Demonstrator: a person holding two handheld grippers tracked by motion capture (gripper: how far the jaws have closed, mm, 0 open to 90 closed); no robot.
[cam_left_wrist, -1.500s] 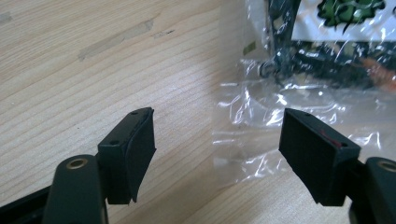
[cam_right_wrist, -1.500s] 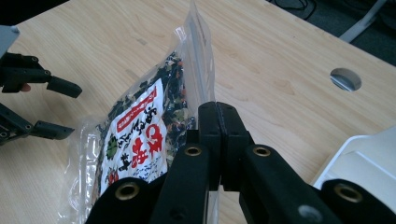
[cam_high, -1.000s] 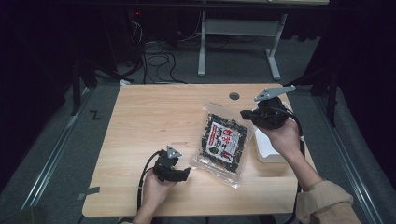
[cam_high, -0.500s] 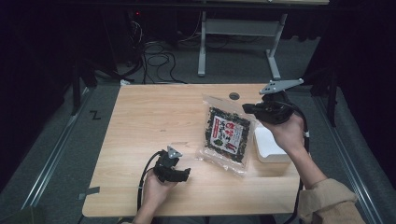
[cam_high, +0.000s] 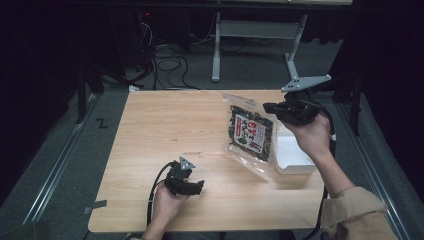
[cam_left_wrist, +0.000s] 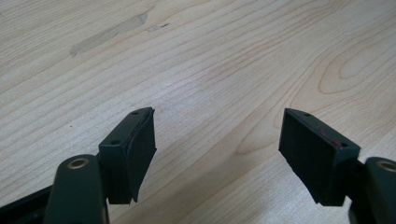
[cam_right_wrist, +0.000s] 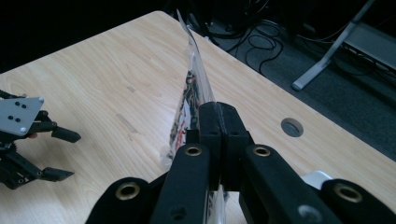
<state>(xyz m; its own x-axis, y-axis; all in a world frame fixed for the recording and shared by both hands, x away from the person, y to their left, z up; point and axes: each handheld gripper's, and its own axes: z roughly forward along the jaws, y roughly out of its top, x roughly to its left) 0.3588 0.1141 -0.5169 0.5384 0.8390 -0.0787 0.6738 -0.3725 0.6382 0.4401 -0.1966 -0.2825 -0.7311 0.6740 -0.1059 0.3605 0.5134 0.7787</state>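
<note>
clear plastic snack bag (cam_high: 250, 134): label print unreadable. right gripper (cam_high: 270, 106) clenched on bag's edge, bag hanging tilted above table (cam_high: 160, 130). left gripper (cam_high: 200, 186) released, well apart.

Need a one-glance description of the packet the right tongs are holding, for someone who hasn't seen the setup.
Start at the wooden table and go to its right side, where a white tray sits near the edge. The packet hangs tilted just left of that tray, pinched at its edge by the right tongs. It is a clear plastic bag of dark contents with a red and white label, the only printed thing there.
</note>
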